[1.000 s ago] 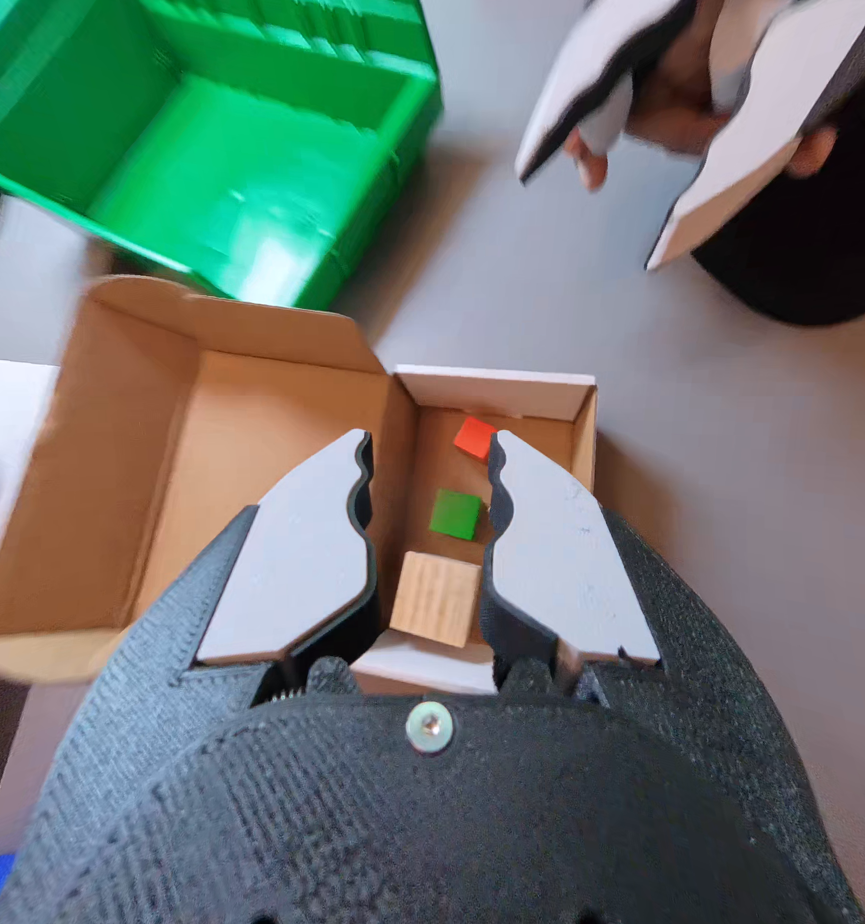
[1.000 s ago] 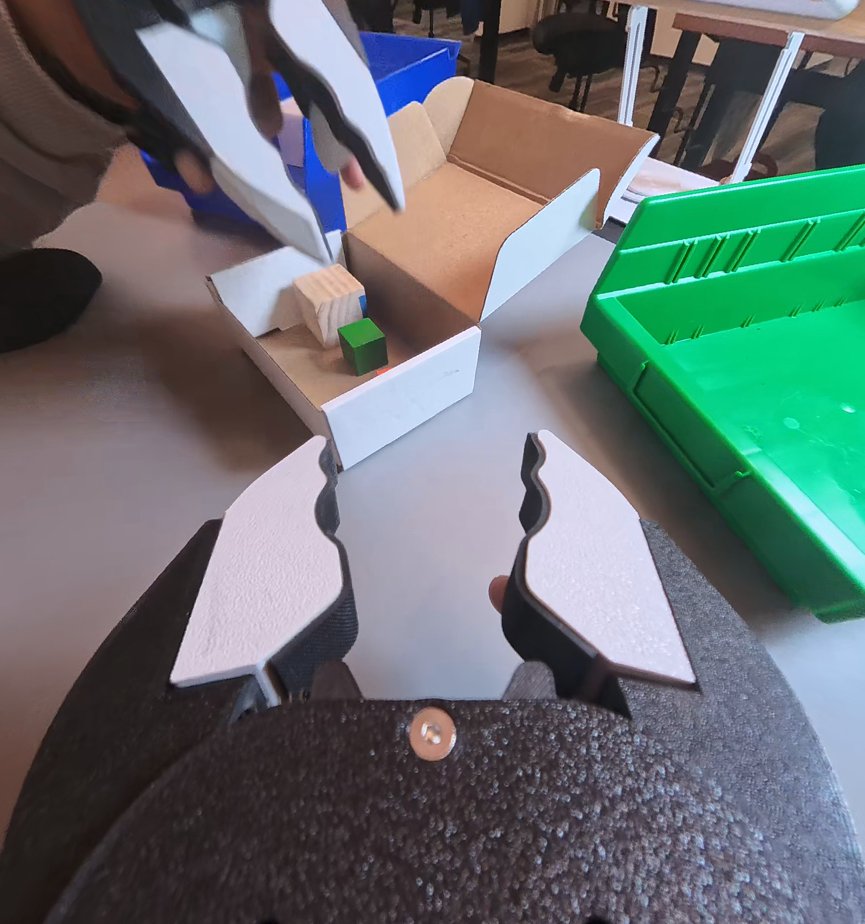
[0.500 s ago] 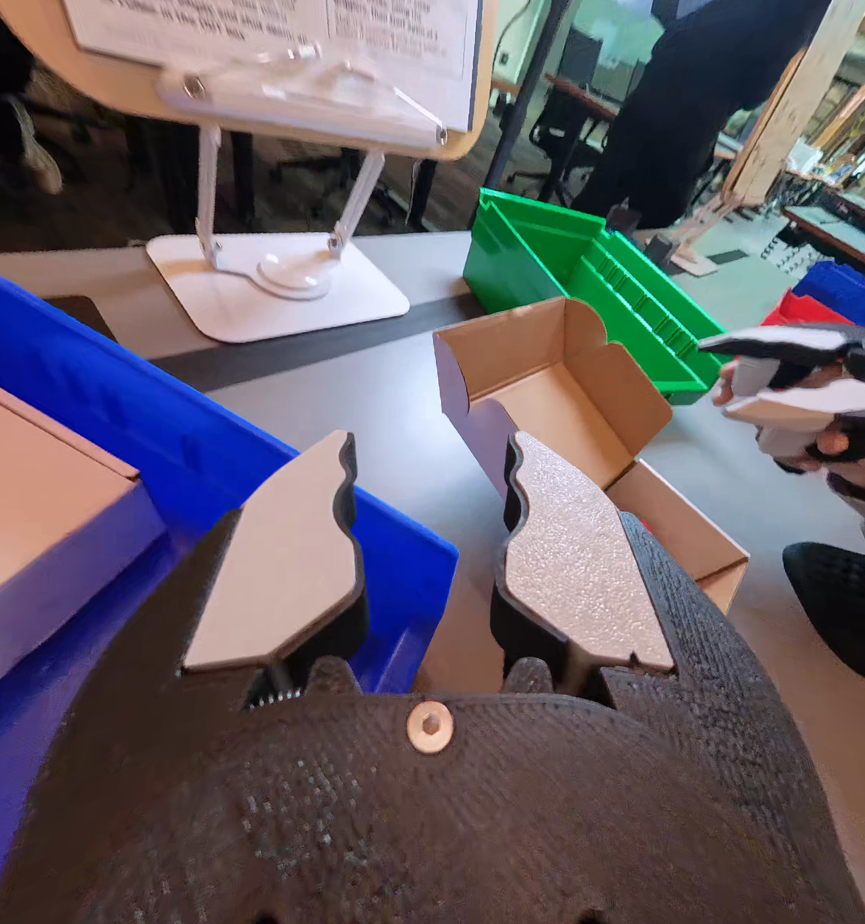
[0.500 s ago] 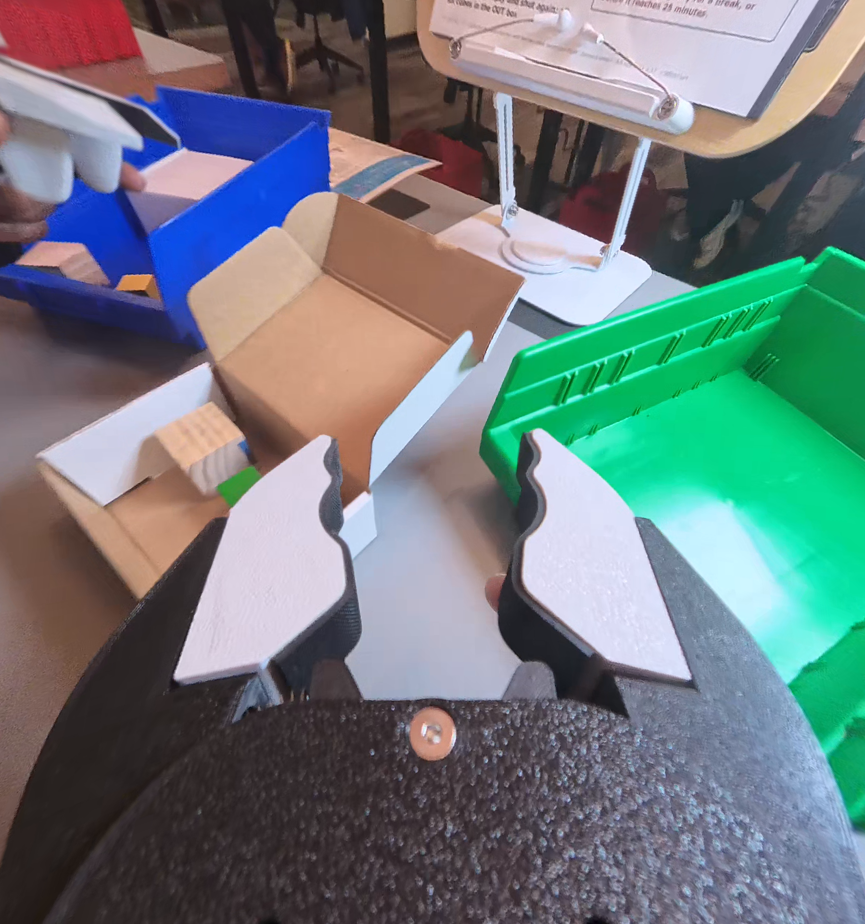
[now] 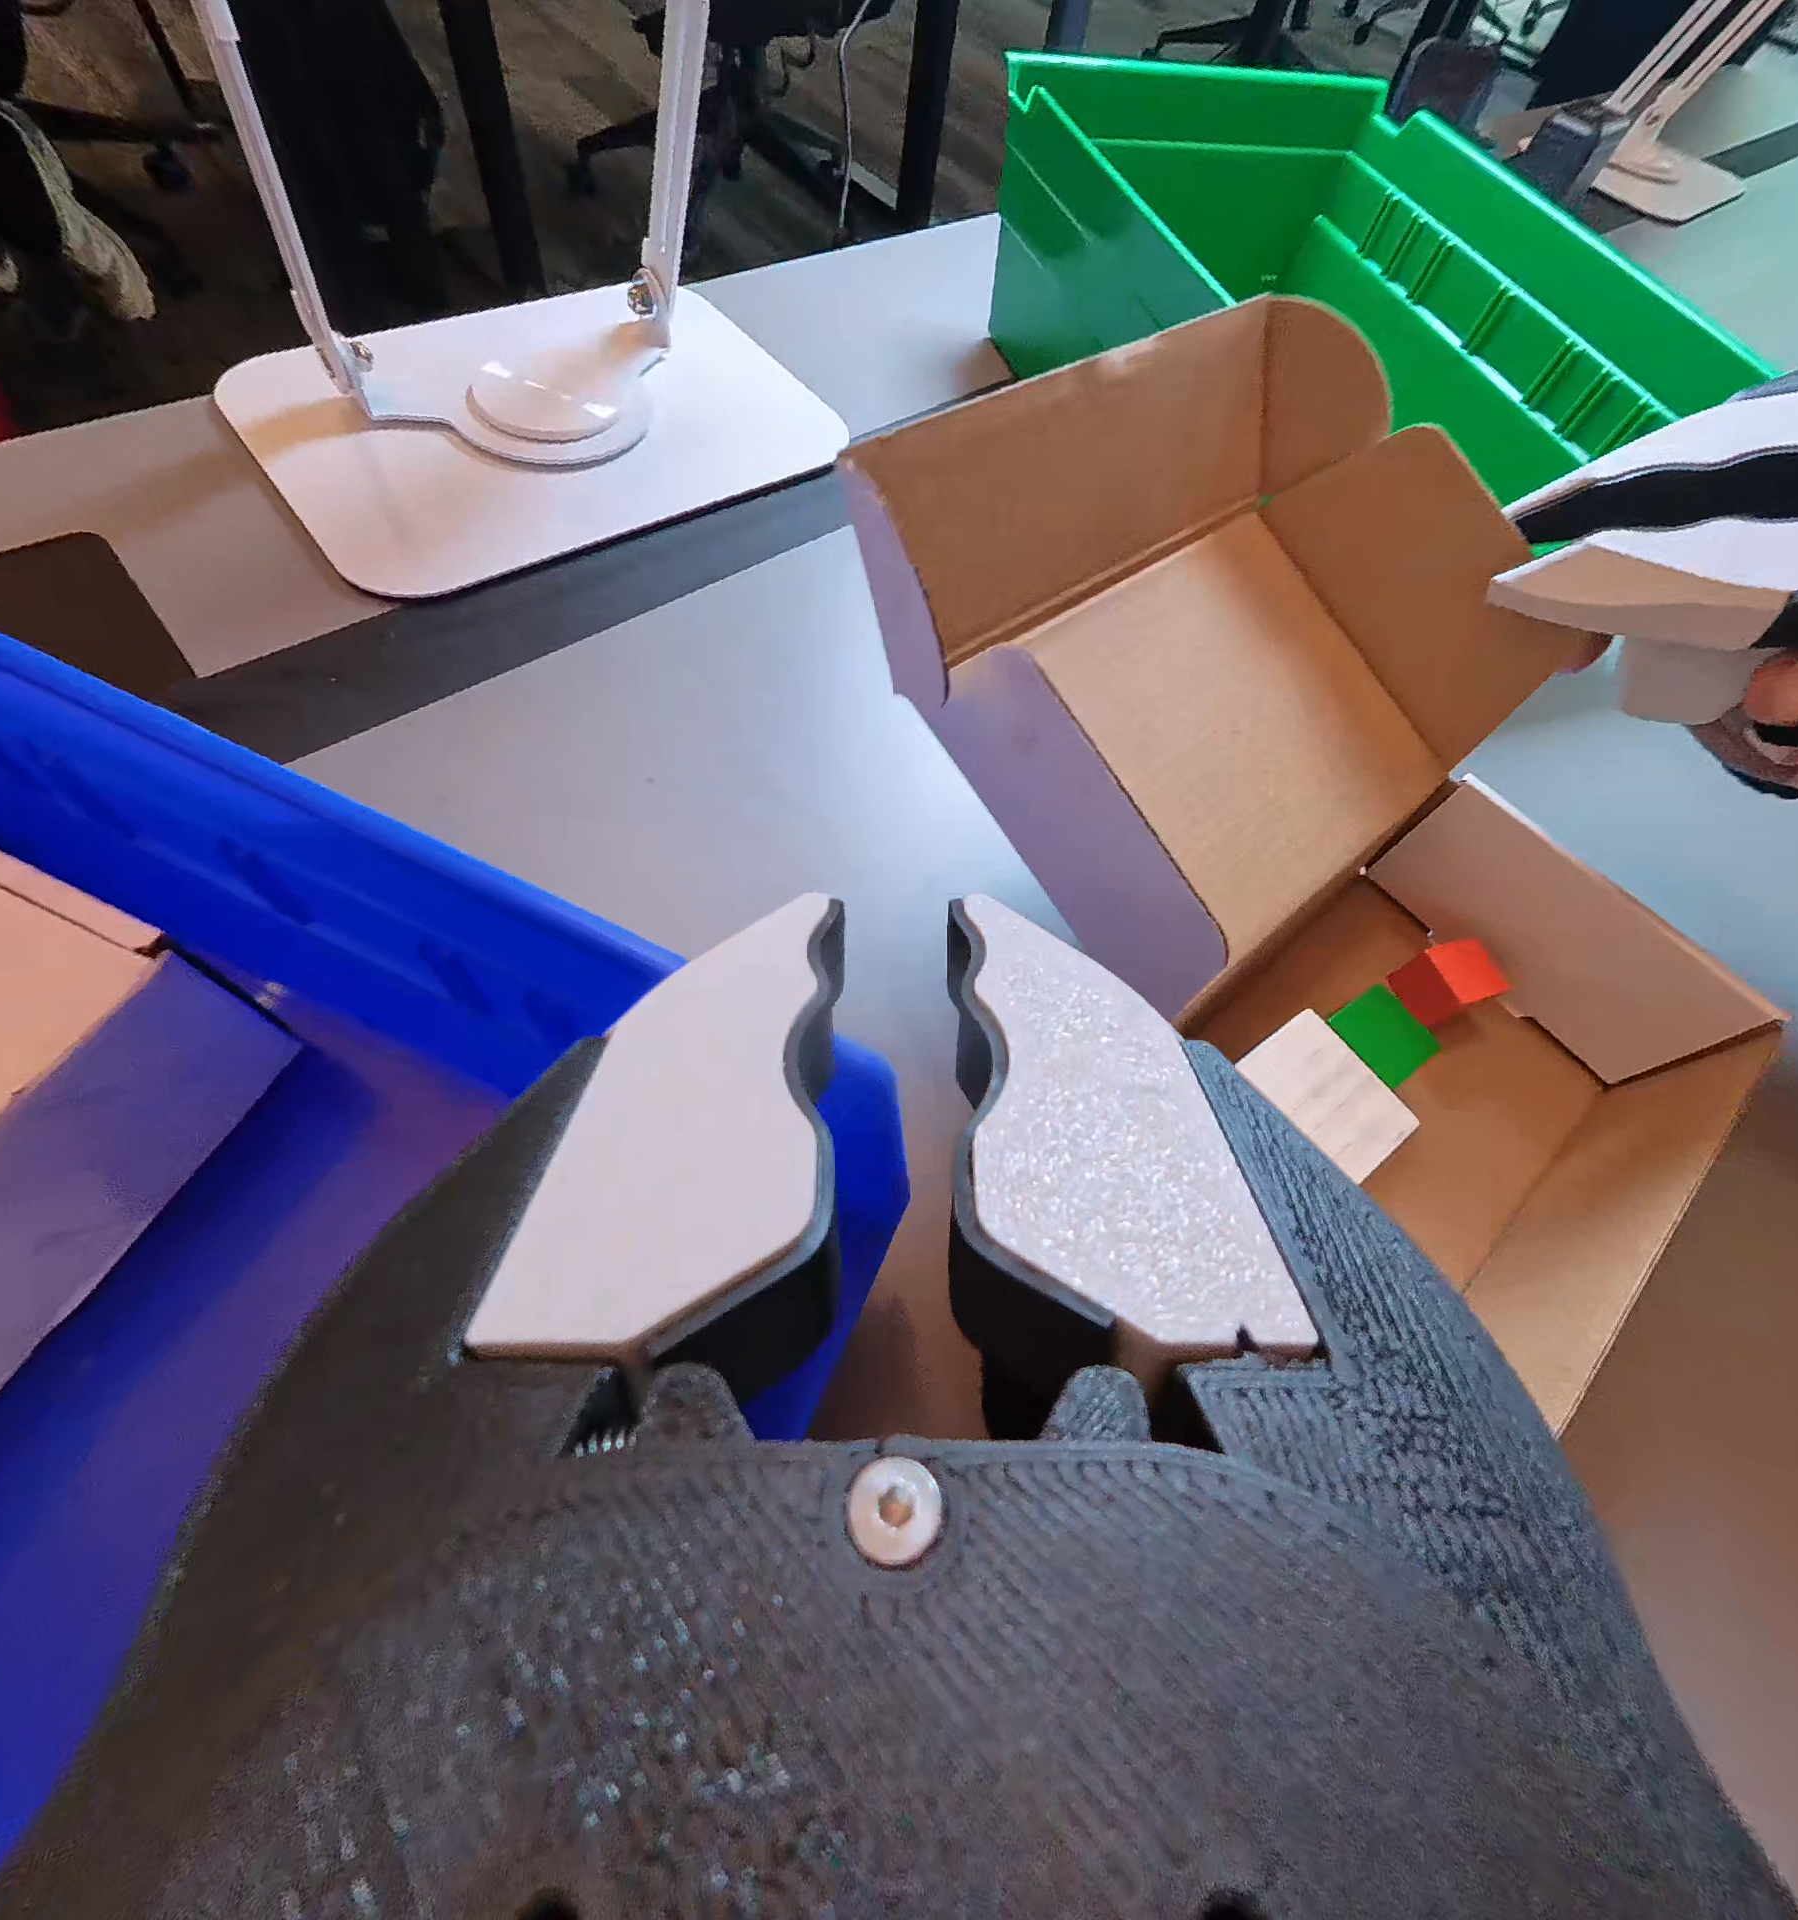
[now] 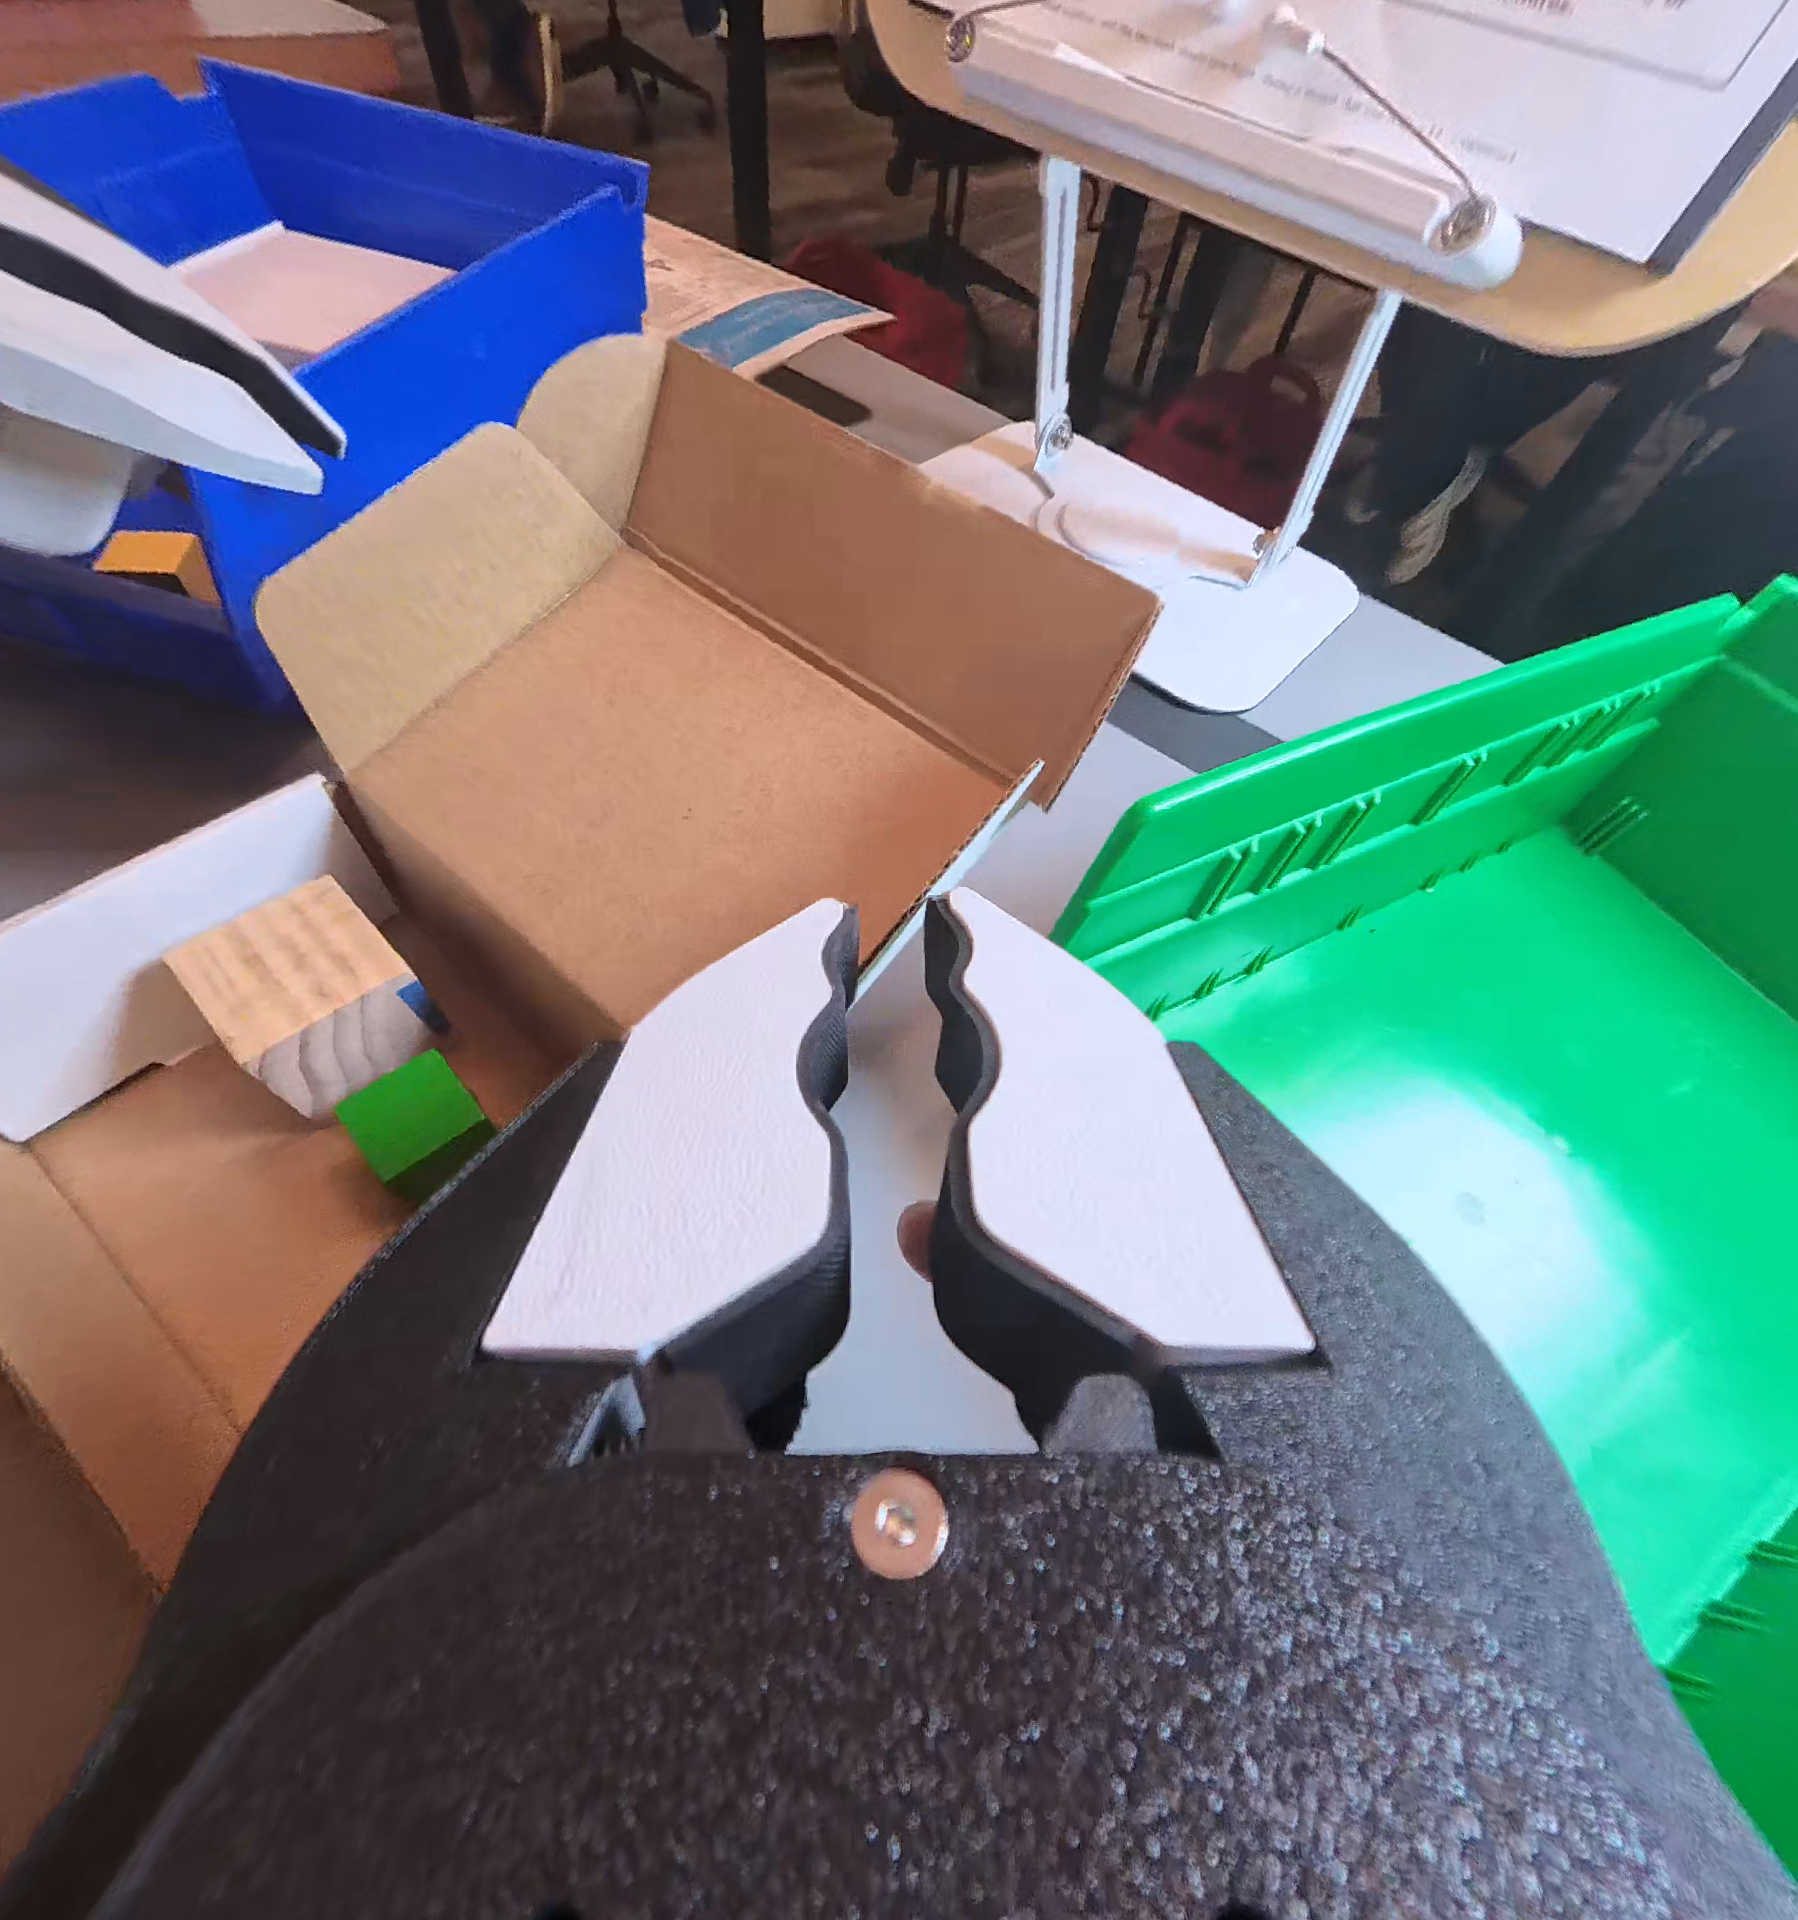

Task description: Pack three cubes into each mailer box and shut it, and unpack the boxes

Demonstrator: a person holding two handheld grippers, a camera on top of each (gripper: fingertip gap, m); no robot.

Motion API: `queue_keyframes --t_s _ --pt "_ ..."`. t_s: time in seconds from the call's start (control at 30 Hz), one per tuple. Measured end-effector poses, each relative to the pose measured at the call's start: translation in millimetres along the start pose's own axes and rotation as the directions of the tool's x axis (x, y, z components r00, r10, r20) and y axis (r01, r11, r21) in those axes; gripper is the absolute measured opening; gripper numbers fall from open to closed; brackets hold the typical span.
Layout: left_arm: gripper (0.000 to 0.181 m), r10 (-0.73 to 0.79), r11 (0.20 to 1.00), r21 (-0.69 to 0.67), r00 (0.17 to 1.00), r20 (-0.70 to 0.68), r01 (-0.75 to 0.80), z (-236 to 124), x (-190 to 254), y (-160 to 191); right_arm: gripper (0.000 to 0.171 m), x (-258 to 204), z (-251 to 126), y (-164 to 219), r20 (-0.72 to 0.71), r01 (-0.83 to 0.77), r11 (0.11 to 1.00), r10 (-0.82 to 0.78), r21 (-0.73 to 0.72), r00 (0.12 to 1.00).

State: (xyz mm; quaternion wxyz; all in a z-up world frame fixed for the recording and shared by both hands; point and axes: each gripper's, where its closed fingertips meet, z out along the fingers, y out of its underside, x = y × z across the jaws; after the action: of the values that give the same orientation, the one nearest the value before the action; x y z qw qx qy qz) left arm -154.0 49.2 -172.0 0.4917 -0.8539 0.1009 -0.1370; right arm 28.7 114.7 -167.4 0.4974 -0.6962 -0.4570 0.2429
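Left wrist view: both grippers' textured white fingers slightly parted, empty, beside corrugated mailer box (image 5: 1227,717) holding wooden cube (image 5: 1326,1091).

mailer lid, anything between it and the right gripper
Nothing visible. The right gripper, empty with a narrow gap between its fingers, sits right at the lid's side flap, only bare table beyond.

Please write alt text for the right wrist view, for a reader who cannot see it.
The right tool, fingers slightly apart and holding nothing, points at the side flap of an open mailer box containing a wooden cube and a green cube. A green bin sits to the right; the left tool hovers before a blue bin at upper left.
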Motion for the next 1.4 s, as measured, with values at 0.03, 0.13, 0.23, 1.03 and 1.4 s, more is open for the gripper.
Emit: queue_keyframes --t_s 0.03,0.13,0.23,1.03,1.4 --pt "0.021 0.006 1.0 0.0 1.0 0.003 -0.006 -3 -1 0 0.014 -1 -3 -1 0.008 -0.004 1.0 0.004 0.008 1.0" --pt "0.029 -0.026 1.0 0.007 0.998 -0.05 0.026 -10 2 -5 0.029 2 -9 -4 0.024 -0.057 0.998 0.056 0.024 0.998" --pt "0.032 -0.032 0.999 -0.003 0.995 -0.09 0.032 -8 11 -8 0.045 4 -8 -3 0.068 -0.149 0.989 0.15 -0.017 0.986" --pt "0.056 0.04 0.999 0.027 0.83 -0.556 -0.03 -26 115 18 0.017 -45 -55 12 0.021 0.34 0.899 -0.359 0.277 0.933" --pt "0.046 0.312 0.95 0.172 0.812 -0.493 -0.261 -32 131 18 0.045 -78 -94 23 0.458 0.12 0.959 -0.229 0.255 0.859"
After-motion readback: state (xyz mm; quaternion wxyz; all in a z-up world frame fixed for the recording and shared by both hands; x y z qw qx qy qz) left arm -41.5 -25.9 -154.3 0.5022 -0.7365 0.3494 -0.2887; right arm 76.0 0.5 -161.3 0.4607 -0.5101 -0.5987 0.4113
